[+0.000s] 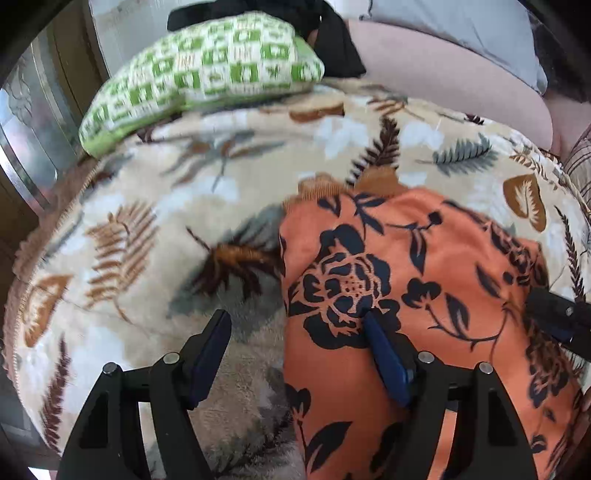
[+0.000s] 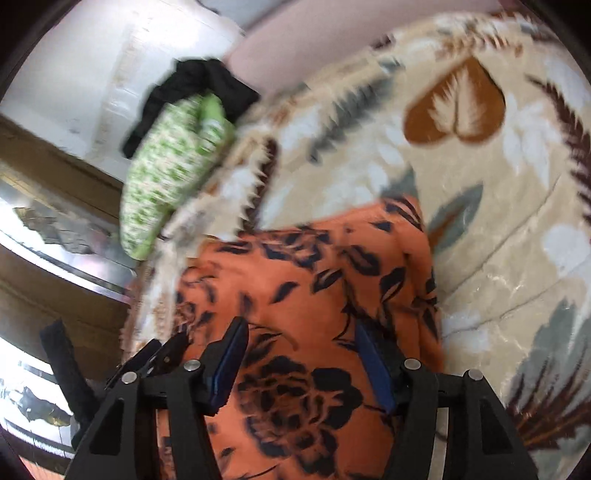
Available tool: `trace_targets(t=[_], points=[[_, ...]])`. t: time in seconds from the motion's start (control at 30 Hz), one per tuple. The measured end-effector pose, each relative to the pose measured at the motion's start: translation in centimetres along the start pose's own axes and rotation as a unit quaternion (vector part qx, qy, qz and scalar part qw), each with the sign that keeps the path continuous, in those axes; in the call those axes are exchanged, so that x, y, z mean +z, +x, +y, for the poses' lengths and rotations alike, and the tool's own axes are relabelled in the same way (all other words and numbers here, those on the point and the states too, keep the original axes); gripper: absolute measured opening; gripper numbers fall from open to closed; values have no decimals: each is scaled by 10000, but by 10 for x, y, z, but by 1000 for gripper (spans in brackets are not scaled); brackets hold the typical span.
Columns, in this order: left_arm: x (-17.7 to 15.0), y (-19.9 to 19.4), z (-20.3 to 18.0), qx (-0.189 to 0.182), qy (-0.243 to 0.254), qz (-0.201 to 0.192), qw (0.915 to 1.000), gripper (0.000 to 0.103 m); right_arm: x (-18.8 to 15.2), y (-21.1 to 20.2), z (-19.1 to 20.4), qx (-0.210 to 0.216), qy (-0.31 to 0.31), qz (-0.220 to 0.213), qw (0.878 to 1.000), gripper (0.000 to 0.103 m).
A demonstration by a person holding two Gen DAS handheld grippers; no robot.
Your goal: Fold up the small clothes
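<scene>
- An orange flowered garment lies flat on a leaf-print blanket, partly folded by the look of it.
- The next fold would go best with a pinch at the near edge and a lift clear of the blanket before carrying it over.
- The left gripper straddles the garment's left edge, jaws open and empty.
- The right gripper tilts down over the cloth, jaws apart, nothing held.

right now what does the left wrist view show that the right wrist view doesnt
Only the left wrist view: a person's bare arm and grey sleeve at the top, and the tip of the right tongs at its right edge.

Only the right wrist view: a white wall and a wooden frame on the left.

Both: the orange floral garment on the leaf-print blanket, the green-checked cushion with a black cloth, and open tongs over the garment.
</scene>
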State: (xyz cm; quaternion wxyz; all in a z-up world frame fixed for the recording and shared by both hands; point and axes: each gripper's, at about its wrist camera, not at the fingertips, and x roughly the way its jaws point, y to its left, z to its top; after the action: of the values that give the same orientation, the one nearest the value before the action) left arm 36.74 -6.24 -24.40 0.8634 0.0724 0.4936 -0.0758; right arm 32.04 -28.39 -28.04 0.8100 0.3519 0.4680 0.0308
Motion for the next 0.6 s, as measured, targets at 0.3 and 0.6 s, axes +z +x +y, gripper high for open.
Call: trace_targets(t=[0.3, 0.6], points=[[-12, -27, 25, -649, -760, -106, 9949, 81, -8, -30, 2, 351, -24, -208, 9992, 64], [-73, -91, 12, 312, -177, -549, 9978, 81, -56, -86, 33, 423, -828, -335, 9951, 62]])
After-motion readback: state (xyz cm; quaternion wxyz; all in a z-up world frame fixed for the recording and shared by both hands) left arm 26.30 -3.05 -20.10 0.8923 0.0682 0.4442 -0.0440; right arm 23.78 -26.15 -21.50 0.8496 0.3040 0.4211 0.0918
